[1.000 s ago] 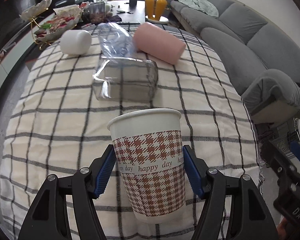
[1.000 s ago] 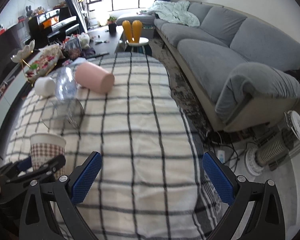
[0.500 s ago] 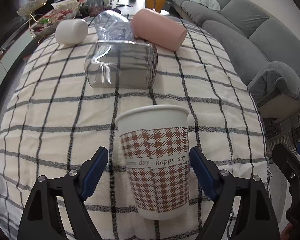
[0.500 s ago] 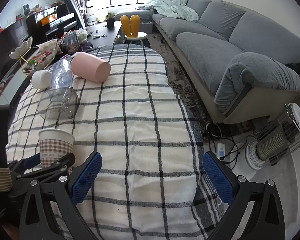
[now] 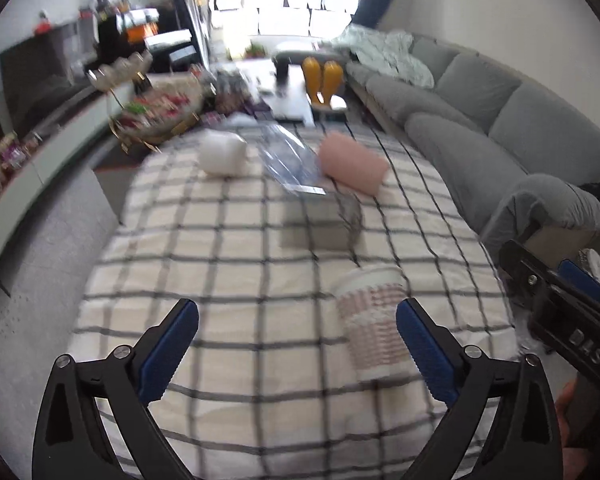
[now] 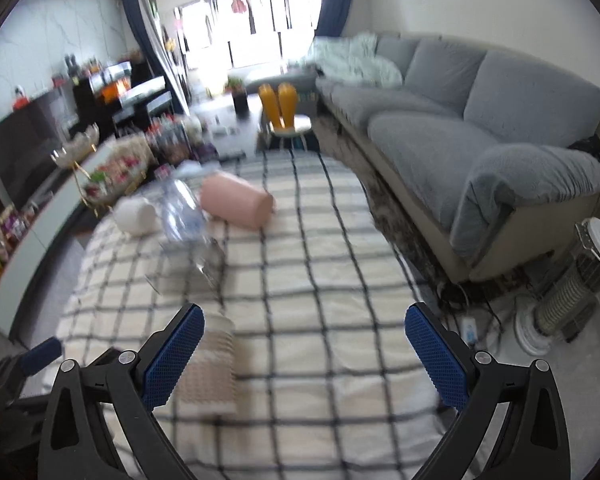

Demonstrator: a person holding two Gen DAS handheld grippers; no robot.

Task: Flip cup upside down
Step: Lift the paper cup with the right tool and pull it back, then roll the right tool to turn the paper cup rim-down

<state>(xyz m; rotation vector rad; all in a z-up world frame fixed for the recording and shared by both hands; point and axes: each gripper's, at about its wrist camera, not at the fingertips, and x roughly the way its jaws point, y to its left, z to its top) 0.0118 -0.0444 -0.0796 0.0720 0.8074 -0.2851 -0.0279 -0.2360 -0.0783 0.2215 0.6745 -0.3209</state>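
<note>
**Cup upright on the checked cloth, both my grippers spread wide**

The grey sofa (image 6: 480, 120) runs along my right. The table's checked cloth (image 5: 236, 248) fills the middle. On its far end lie a pink roll (image 5: 354, 164), a clear plastic container (image 5: 296, 164) and a white roll (image 5: 224, 154). The paper cup (image 5: 374, 320) stands rim up on the near cloth, just inside my left gripper's right finger; the blur hides whether they touch. My left gripper (image 5: 298, 350) gapes wide, gripping nothing. My right gripper (image 6: 304, 356) is equally spread and empty, the cup behind its left finger.
</note>
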